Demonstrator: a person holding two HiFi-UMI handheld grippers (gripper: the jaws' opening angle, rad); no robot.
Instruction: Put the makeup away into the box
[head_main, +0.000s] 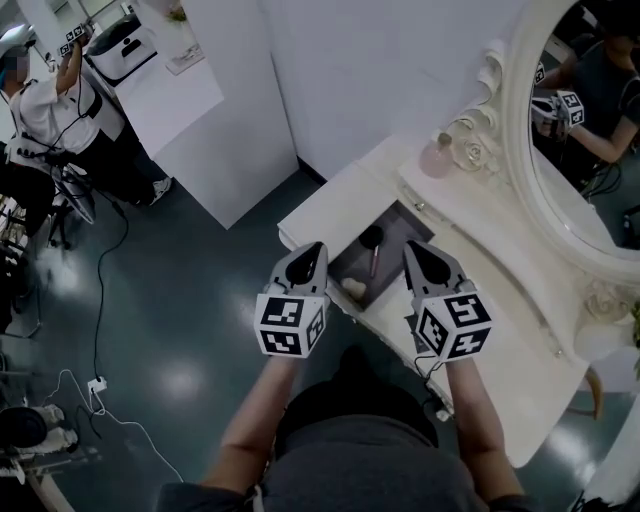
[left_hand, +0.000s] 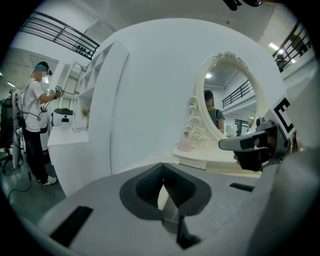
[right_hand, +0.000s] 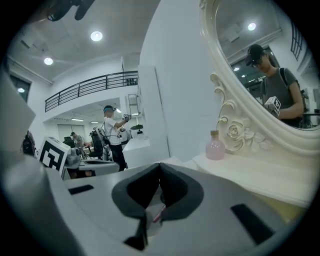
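Grey hand-held grippers (head_main: 312, 250) (head_main: 416, 250); shirt (head_main: 372, 452) apparently grey.

Head view: high, looking steeply down; left gripper (head_main: 318, 248) and right gripper (head_main: 412, 246) mid-frame, dressing table (head_main: 480, 275) diagonal at right, mirror (head_main: 585, 130) upper right.
Left gripper view: low, along own jaws, facing white wall (left_hand: 150, 90); mirror right of centre, farther off.
Right gripper view: low, along own jaws, close to mirror, which fills upper right.
All three share mirror, pink bottle (head_main: 437, 158), background person (head_main: 45, 110).

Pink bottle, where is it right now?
In the head view the pink bottle stands on the white dressing table, up and right of the dark box, next to the carved rose at the foot of the oval mirror.
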